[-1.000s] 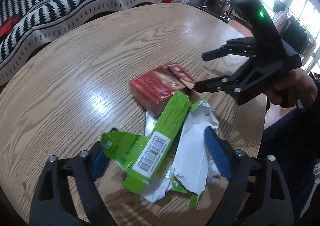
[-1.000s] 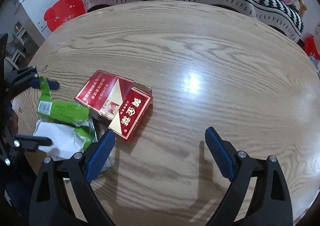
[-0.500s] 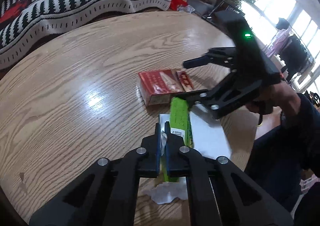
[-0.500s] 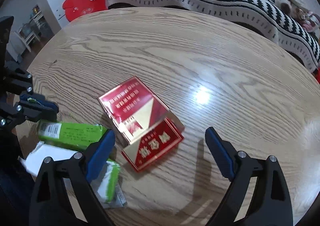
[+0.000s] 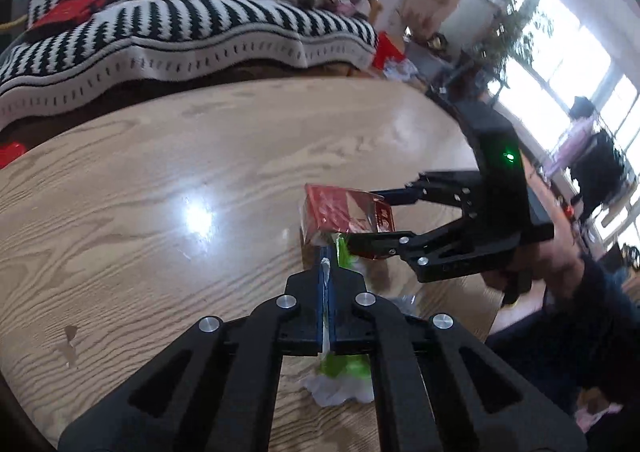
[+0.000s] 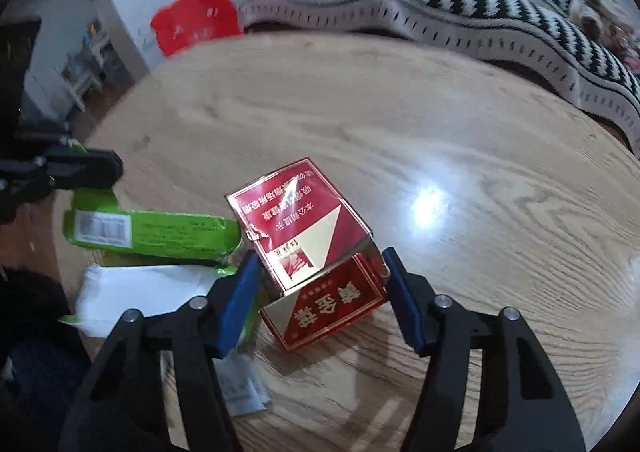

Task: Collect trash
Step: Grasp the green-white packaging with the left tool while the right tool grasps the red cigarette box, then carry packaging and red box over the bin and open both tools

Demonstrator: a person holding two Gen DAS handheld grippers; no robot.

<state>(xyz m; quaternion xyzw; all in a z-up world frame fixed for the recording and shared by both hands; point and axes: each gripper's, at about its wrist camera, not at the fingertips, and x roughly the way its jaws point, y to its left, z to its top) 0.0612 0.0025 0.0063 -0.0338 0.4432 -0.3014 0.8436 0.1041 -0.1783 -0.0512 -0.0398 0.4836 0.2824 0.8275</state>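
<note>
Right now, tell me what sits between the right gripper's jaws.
The red cigarette pack sits between them, its flip lid open toward the camera. The right gripper straddles it on the wooden table, jaws open. The right wrist view shows this best.

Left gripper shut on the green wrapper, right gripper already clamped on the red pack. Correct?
Not quite. The left gripper is shut on the green wrapper, but the right gripper is not clamped: in the right wrist view its blue fingers stand open on either side of the red pack, close to its sides, with the pack resting on the table.
</note>
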